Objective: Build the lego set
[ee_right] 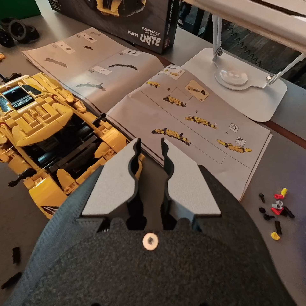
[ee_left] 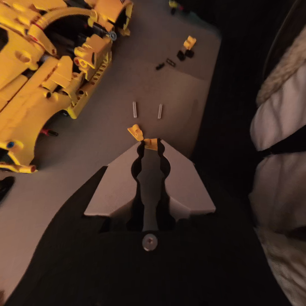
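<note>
The left wrist view, dim and blurred, shows what the other does not: the left gripper (ee_left: 150,142) has its two grey fingers drawn narrow upon a small yellow wedge-shaped plastic piece (ee_left: 151,144), pinched at the very tips; a second small yellow piece with a round hole (ee_left: 136,133) lies just beyond and to the left of it, seemingly touching the left fingertip; two thin pale rods (ee_left: 135,109) lie side by side farther off on the grey table (ee_left: 102,115), and farther still a cluster of small black pieces (ee_left: 182,55) with a yellow block beside them; the large yellow brick-built car (ee_left: 49,74) fills the far left, well apart from the held wedge; pale cloth (ee_left: 281,132) lies off the table's right edge.

The right wrist view is brighter and shows the car's (ee_right: 49,132) dark cabin and rear from the other side; the right gripper (ee_right: 151,140) stands with its fingers parted and nothing between them, its left finger over the car's near corner, its right finger over the open paper instruction booklet (ee_right: 132,86); beyond the booklet stands the dark cardboard box (ee_right: 115,21); black tyres (ee_right: 16,33) sit at the far left; a white metal stand (ee_right: 240,82) rests at the far right; a scatter of small red, black, grey and yellow pegs (ee_right: 276,210) lies near right.
</note>
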